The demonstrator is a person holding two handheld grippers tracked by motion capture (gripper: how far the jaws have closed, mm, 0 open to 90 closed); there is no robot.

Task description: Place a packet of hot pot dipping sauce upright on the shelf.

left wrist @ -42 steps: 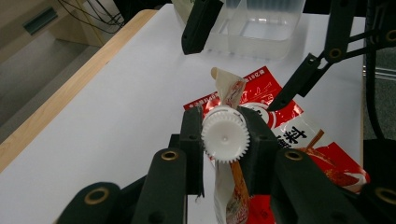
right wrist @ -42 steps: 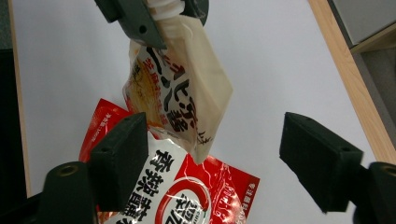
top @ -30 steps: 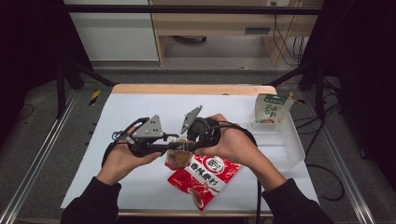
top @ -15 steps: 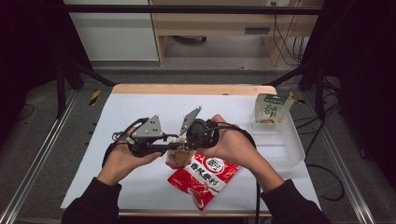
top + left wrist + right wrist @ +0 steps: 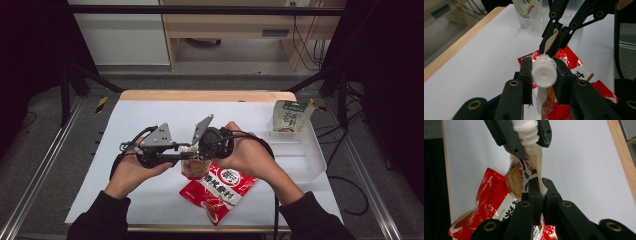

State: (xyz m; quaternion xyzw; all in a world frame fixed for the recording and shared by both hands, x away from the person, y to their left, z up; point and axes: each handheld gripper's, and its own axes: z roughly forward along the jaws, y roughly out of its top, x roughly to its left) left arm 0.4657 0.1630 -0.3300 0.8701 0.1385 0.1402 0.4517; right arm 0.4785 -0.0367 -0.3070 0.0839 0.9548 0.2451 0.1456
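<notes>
A small spouted pouch (image 5: 192,167) hangs above the table's middle between both grippers. My left gripper (image 5: 543,63) is shut on its white ribbed cap (image 5: 544,76), and the printed pouch body (image 5: 547,100) hangs below. My right gripper (image 5: 540,185) has just been closing and now pinches the pouch's pale side edge (image 5: 537,157) flat between its jaws. In the high view the left gripper (image 5: 186,154) and right gripper (image 5: 201,150) meet tip to tip over the pouch. The left gripper's fingers (image 5: 506,135) hold the cap (image 5: 527,131) at the top of the right gripper view.
A red snack packet (image 5: 219,190) lies flat on the white table (image 5: 150,120) just under the pouch, near the front edge. A clear plastic bin (image 5: 305,155) at the right holds an upright green-and-white pouch (image 5: 289,116). A wooden strip runs along the table's far edge.
</notes>
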